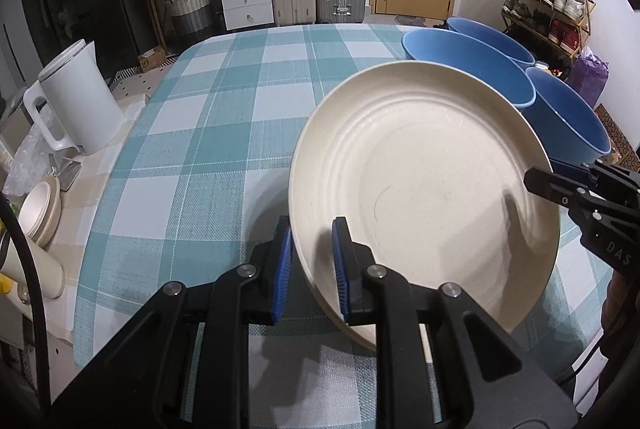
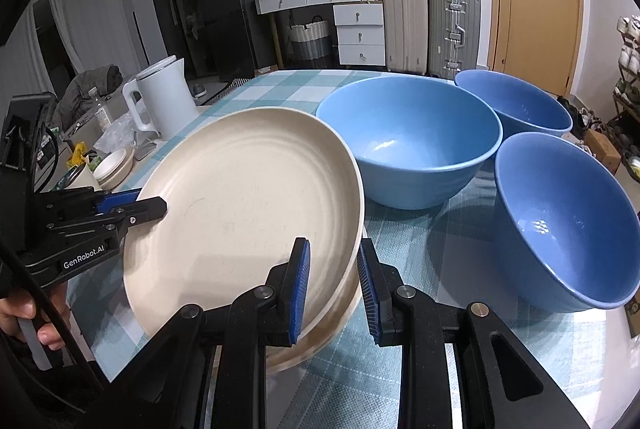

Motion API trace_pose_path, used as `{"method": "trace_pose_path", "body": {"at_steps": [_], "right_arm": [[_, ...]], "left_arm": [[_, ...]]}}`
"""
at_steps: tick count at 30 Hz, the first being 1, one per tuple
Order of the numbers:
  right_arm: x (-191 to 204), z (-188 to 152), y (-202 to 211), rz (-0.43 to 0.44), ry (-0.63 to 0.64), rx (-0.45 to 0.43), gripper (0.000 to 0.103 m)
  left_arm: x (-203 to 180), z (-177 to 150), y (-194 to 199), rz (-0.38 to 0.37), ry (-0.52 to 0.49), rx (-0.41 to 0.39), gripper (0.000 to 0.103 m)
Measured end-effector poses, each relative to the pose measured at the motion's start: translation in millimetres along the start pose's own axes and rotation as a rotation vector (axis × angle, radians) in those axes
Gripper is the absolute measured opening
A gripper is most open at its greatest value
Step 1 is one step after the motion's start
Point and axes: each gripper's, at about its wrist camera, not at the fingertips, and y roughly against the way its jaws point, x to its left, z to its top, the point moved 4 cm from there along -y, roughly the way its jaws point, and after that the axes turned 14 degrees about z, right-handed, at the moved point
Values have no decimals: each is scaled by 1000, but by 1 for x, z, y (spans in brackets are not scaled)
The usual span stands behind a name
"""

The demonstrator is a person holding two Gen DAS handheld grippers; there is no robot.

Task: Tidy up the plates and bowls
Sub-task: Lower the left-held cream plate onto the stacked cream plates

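Left fingers: I have the left gripper (image 1: 312, 265) clamped on the near-left rim of the round cream ribbed plate (image 1: 420, 185), one blue pad inside the rim and one outside.
Right fingers: my right gripper (image 2: 334, 293) is closed on the opposite rim of the same cream plate (image 2: 244, 205); the pads appear to reach down to a second cream rim (image 2: 320, 337) showing just beneath, but whether they press on it I cannot tell.
Plate position: held tilted between both grippers, low over the teal-and-white checked worktop (image 1: 208, 133), directly above that lower rim, which I judge to be another plate of the same kind.
Bowls: three blue round bowls (image 2: 408, 141) (image 2: 516, 105) (image 2: 560, 221) stand separately just beyond and beside the plate, none nested.
Off to the side: a white kettle (image 1: 76, 97) and some cream dishes (image 1: 38, 213) sit at the left edge.
Progress: early to middle, in my judgement. Plate stacking is under way but the top plate is not yet seated.
Remaining: seat and release the plate, then gather the three bowls into one stack.
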Motion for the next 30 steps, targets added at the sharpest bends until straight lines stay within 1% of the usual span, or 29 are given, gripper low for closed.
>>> {"method": "trace_pose_path", "body": {"at_steps": [23,30], "right_arm": [[-3,-8,-10,-15,1,15,25],[-2,-9,-14,-30,10,16,26]], "left_arm": [[0,-14,-18,-16,1,34,16],[-4,-12,-22,6,-11,25,16]]}}
